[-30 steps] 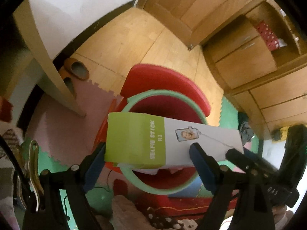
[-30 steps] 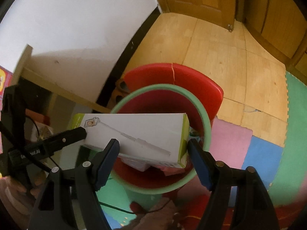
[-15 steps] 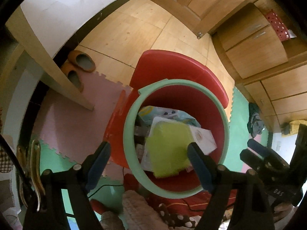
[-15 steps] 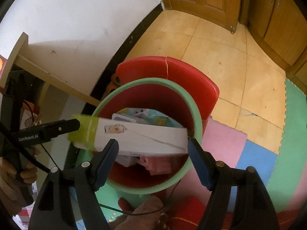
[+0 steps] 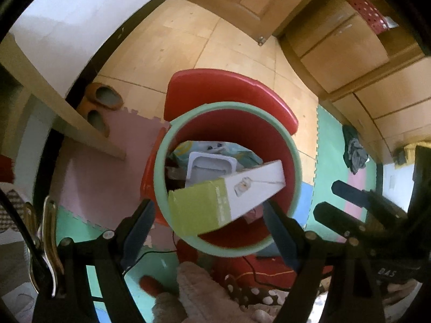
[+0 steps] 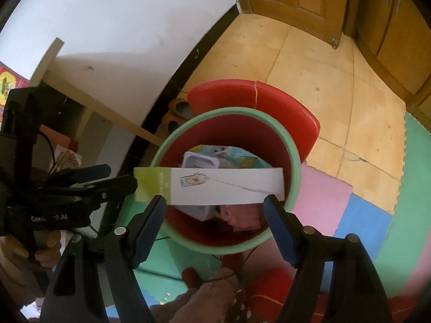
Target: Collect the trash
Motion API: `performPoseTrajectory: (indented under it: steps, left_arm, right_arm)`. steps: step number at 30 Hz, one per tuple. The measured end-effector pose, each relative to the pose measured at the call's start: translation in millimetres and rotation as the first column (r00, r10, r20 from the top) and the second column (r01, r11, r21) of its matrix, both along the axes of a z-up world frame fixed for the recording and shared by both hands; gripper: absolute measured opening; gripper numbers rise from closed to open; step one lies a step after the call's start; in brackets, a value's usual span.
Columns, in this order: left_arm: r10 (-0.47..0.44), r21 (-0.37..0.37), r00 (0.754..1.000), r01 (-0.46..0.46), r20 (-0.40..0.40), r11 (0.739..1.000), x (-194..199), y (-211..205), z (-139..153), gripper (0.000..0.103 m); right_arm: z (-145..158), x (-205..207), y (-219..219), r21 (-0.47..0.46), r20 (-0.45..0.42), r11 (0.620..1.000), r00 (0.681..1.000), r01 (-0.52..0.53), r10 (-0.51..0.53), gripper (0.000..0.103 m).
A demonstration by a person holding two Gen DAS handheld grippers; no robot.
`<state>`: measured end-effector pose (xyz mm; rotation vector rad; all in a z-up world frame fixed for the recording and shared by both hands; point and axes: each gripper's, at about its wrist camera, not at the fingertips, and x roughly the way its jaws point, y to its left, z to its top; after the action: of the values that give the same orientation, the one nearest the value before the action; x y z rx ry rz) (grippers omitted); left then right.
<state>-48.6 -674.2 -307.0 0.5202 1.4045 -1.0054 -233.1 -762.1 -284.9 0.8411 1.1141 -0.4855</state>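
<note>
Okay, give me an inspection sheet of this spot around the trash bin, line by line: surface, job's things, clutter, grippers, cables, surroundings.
Surface: foam puzzle mats in pink, blue and green over a wooden floor.
Job's things: red trash bin with a pale green rim and its red lid up; selfie stick box lying tilted inside, green end over the rim; white tray and printed wrapper beneath it.
Clutter: pair of slippers by the wall; bundled cloth on the green mat.
Grippers: left gripper open, empty; right gripper open, empty, both above the bin.
Cables: thin black cable on the mat near the bin.
Surroundings: white wall, wooden door, wooden cabinets.
</note>
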Motion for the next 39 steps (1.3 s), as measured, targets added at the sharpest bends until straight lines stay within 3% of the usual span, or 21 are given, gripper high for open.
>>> performPoseTrajectory:
  steps: [20,28,39]
  left_arm:
    - [-0.064,-0.102,0.989,0.078,0.135,0.992,-32.6,40.6,135.4,0.085]
    - [-0.044,-0.137,0.979,0.073,0.199,0.988,-49.5,75.7,174.6,0.085]
    - [-0.041,-0.158,0.981,0.072,0.19,0.985,-62.8,114.4,197.2,0.085]
  right_arm:
    - [133.7,-10.0,58.0,-0.168,0.1,0.983,0.993,0.074,-0.058,0.076]
    - [160.3,-21.2,91.4,-0.199,0.113,0.973,0.989,0.114,-0.092,0.076]
    - [184.3,-31.7,134.0,-0.249,0.115,0.958,0.986,0.143,-0.118,0.076]
